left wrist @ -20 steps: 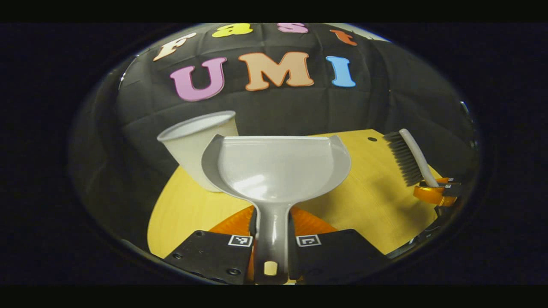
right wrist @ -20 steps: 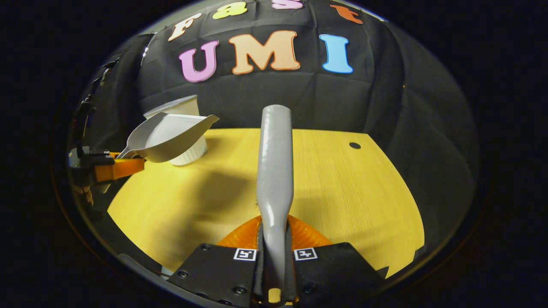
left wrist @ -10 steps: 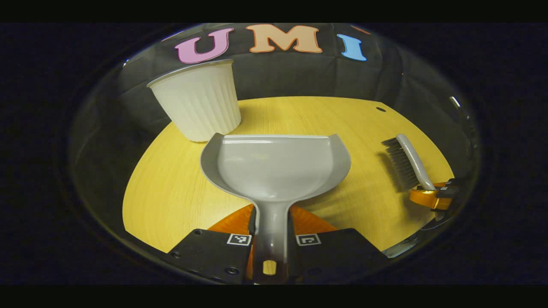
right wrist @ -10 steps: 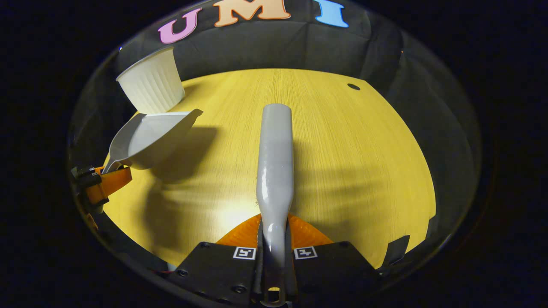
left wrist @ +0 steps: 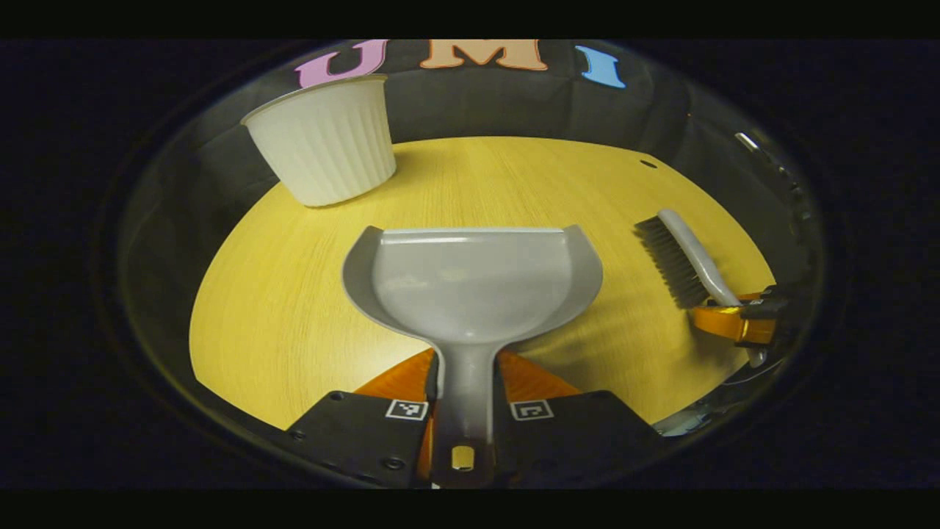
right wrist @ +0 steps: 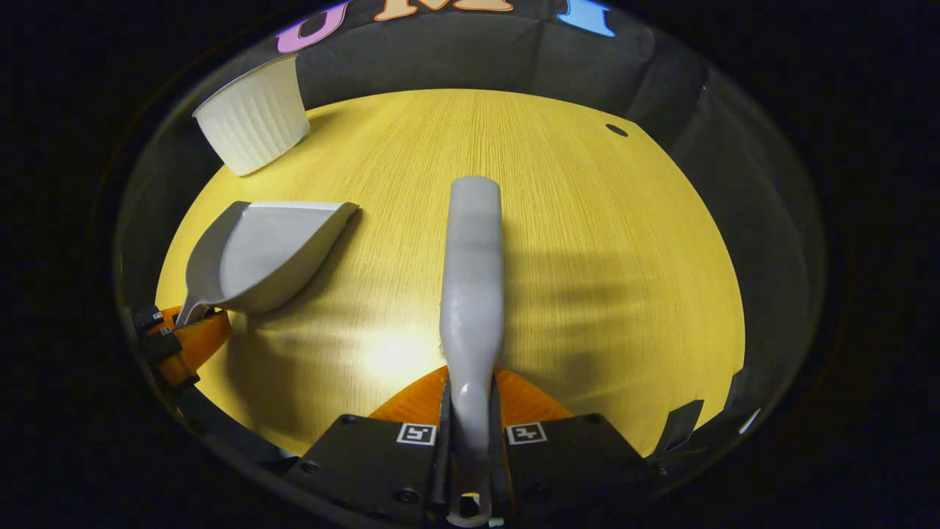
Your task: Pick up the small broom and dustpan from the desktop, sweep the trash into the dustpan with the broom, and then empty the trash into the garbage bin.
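Observation:
My left gripper (left wrist: 465, 411) is shut on the handle of the grey dustpan (left wrist: 470, 283), whose pan looks empty and is held low over the yellow desktop (left wrist: 294, 294). My right gripper (right wrist: 471, 435) is shut on the handle of the small grey broom (right wrist: 471, 272); its back faces the camera. In the left gripper view the broom (left wrist: 679, 257) shows dark bristles at the right, held by the right gripper (left wrist: 734, 323). In the right gripper view the dustpan (right wrist: 257, 253) is at the left, with the left gripper (right wrist: 183, 342) behind it. The white ribbed garbage bin (left wrist: 323, 143) stands at the table's far left.
The bin (right wrist: 253, 125) is well beyond the dustpan's front lip. A small dark hole (right wrist: 616, 130) marks the tabletop at the far right. The black cloth wall rises behind the table's far edge.
Both grippers have tilted down and drawn back from the bin. The dustpan, raised at the bin's rim a second ago, now sits low over the table; the broom moved back with it.

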The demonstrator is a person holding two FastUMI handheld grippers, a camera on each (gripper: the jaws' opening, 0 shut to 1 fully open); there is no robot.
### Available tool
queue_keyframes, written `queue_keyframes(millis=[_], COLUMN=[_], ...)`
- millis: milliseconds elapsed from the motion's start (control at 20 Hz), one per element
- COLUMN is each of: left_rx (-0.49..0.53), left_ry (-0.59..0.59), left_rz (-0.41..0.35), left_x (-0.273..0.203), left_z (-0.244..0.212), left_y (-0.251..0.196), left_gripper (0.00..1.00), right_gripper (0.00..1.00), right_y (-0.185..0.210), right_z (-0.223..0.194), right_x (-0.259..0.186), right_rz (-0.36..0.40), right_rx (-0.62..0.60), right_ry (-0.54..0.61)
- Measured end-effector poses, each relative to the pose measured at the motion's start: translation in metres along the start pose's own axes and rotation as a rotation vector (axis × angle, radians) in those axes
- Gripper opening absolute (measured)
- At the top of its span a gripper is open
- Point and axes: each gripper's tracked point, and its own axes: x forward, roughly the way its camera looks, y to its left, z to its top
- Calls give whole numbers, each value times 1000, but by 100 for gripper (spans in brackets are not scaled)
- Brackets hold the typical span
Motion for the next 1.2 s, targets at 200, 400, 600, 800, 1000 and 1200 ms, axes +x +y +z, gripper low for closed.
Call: queue_keyframes(millis=[200, 400, 600, 800, 1000, 1200], left_rx=[-4, 20, 30, 17, 39, 18], left_ry=[-83, -166, -336, -586, -740, -890], left_rz=[-24, -10, 48, 128, 205, 98], left_x=[-17, -35, -82, -168, -239, -286], left_z=[9, 16, 46, 93, 125, 149], left_y=[-11, -15, -10, -10, -18, -48], left_gripper=[35, 96, 95, 94, 94, 93], right_gripper=[29, 76, 95, 94, 94, 94], right_y=[-3, -1, -5, -14, -17, -32], right_z=[11, 13, 38, 91, 130, 129], right_x=[-16, -39, -86, -178, -264, -349], right_rz=[4, 20, 48, 106, 197, 196], right_rx=[-18, -36, -1, 23, 23, 40], right_ry=[-42, -117, -314, -698, -964, -1072])
